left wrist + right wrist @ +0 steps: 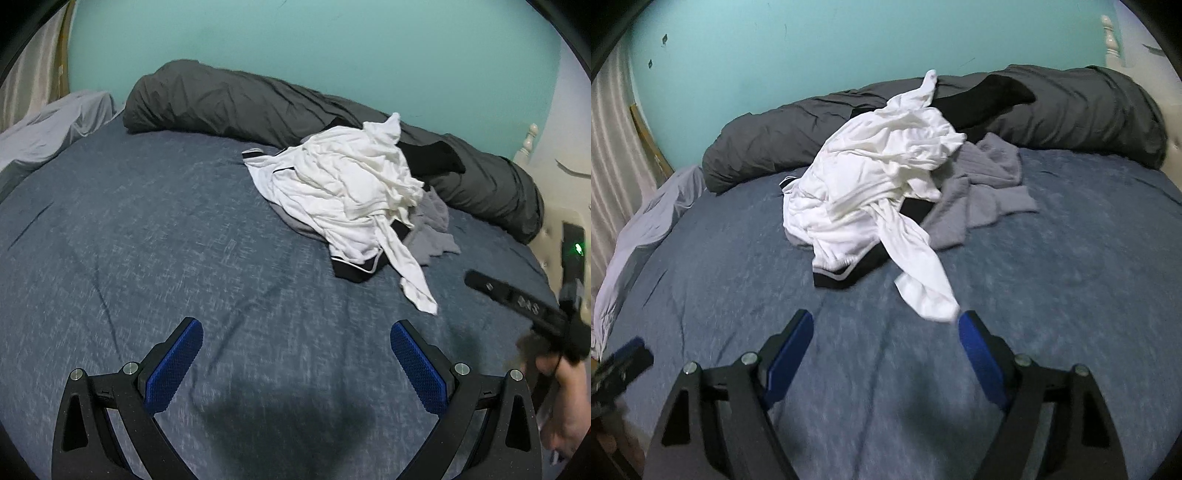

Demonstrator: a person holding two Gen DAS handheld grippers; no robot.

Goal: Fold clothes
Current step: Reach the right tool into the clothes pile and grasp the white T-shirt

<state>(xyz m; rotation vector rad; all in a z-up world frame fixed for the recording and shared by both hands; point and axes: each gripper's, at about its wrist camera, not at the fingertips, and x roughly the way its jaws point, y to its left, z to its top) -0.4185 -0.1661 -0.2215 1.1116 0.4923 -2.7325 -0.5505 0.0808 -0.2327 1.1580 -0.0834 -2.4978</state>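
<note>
A heap of clothes lies on the blue bed: a crumpled white garment on top, a black piece with white trim under its near edge, and a grey garment to the right. A white sleeve end reaches toward me. My left gripper is open above bare blanket, well short and left of the heap. My right gripper is open too, its right fingertip just beside the sleeve end. Nothing is held.
A rolled dark grey duvet runs along the back by the teal wall. A light grey sheet bunches at the left. The blue blanket is bare at front left. The right gripper and a hand show at right.
</note>
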